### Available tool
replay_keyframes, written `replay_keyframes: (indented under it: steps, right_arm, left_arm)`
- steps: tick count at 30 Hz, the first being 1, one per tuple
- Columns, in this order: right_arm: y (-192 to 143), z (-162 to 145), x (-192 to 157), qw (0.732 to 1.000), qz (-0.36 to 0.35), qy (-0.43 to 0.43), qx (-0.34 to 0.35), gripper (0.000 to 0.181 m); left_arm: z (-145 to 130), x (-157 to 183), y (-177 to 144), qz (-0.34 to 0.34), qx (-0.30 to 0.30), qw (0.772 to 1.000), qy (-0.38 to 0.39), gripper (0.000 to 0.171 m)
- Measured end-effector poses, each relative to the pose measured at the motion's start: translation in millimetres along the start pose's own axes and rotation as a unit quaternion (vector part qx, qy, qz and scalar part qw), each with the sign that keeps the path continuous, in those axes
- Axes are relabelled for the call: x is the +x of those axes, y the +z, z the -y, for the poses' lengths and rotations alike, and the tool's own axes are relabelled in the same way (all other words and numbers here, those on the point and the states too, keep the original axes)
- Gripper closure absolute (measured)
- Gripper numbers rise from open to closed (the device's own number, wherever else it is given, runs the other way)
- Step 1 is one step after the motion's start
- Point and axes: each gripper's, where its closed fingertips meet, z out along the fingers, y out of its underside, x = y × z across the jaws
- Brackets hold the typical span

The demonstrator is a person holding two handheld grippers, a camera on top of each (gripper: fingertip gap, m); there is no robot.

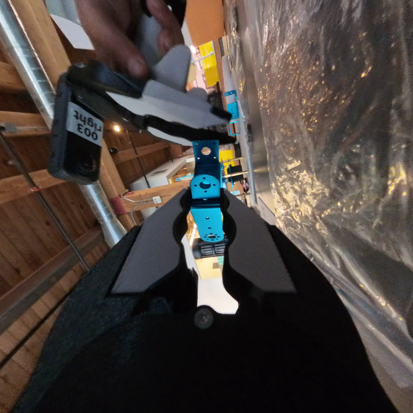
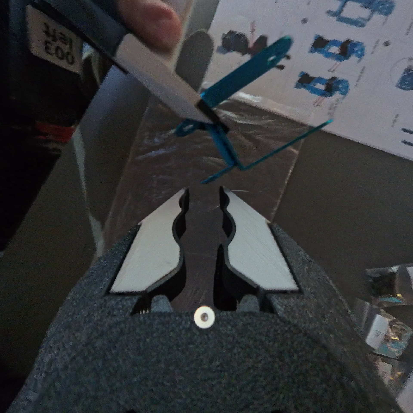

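My left gripper (image 1: 205, 192) is shut on a blue metal bracket assembly (image 1: 204, 214) with round holes and holds it in the air. The bracket sticks out past the fingertips. My right gripper (image 2: 203, 190) is open and empty, its tips just short of the bracket's lower edge (image 2: 225, 149). In the right wrist view the left gripper (image 2: 212, 118) comes in from the upper left, pinching the bracket near a bend. In the left wrist view the right gripper (image 1: 232, 128), held by a hand (image 1: 116, 38), reaches the bracket's far end.
A white sheet with blue part pictures (image 2: 312, 67) lies at the back right. Clear plastic film (image 2: 201, 145) covers the dark tabletop (image 2: 335, 201). Clear bags with small parts (image 2: 388, 324) lie at the right. More blue brackets (image 1: 232, 107) stand farther off, by crinkled plastic (image 1: 335, 134). There is about 5 centimetres between the tips of the two grippers.
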Motion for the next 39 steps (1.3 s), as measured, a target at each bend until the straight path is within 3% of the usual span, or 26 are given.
replay_keyframes:
  steps: [4, 8, 12, 15, 21, 24, 27, 30, 35, 39]
  right_arm:
    - [0.8, -8.8, -0.7, 0.999, -0.012, -0.005, -0.033, 0.154]
    - [7.7, -5.3, 6.1, 0.999, -0.035, -0.009, -0.025, 0.158]
    - [24.3, -9.7, 16.8, 0.996, -0.066, -0.023, -0.053, 0.168]
    - [30.1, -10.1, 18.3, 0.996, -0.059, -0.032, -0.054, 0.179]
    - [32.3, 4.7, 4.0, 0.999, 0.039, -0.014, 0.013, 0.169]
    - [36.3, 3.8, 4.2, 0.998, 0.056, -0.011, 0.018, 0.168]
    - [38.9, -3.0, 1.0, 0.997, 0.076, -0.002, 0.006, 0.165]
    - [40.1, -4.5, 2.5, 0.997, 0.072, 0.001, 0.006, 0.165]
    - [40.2, -2.5, 8.6, 0.999, 0.052, -0.002, 0.009, 0.167]
    - [41.6, 5.3, 10.6, 0.999, 0.042, -0.013, 0.023, 0.169]
  left_arm:
    - [-2.9, -1.5, 2.4, 0.003, -0.015, 1.000, -0.011, 0.146]
    - [-33.7, -8.0, 3.5, -0.018, -0.045, 0.982, -0.182, 0.147]
    - [-84.9, -19.2, 0.1, -0.032, -0.074, 0.916, -0.393, 0.147]
    - [-107.7, -19.2, -6.6, -0.062, -0.072, 0.858, -0.505, 0.147]
    - [-104.8, -26.7, -18.5, -0.123, -0.022, 0.774, -0.620, 0.147]
    - [-101.9, -31.5, -21.6, -0.130, -0.014, 0.764, -0.632, 0.147]
    - [-102.7, -34.3, -22.5, -0.124, -0.016, 0.771, -0.624, 0.147]
    - [-100.5, -34.3, -22.6, -0.128, -0.017, 0.772, -0.622, 0.147]
    - [-93.8, -34.9, -21.5, -0.140, -0.001, 0.751, -0.645, 0.147]
    - [-91.9, -32.5, -20.6, -0.147, 0.000, 0.748, -0.648, 0.147]
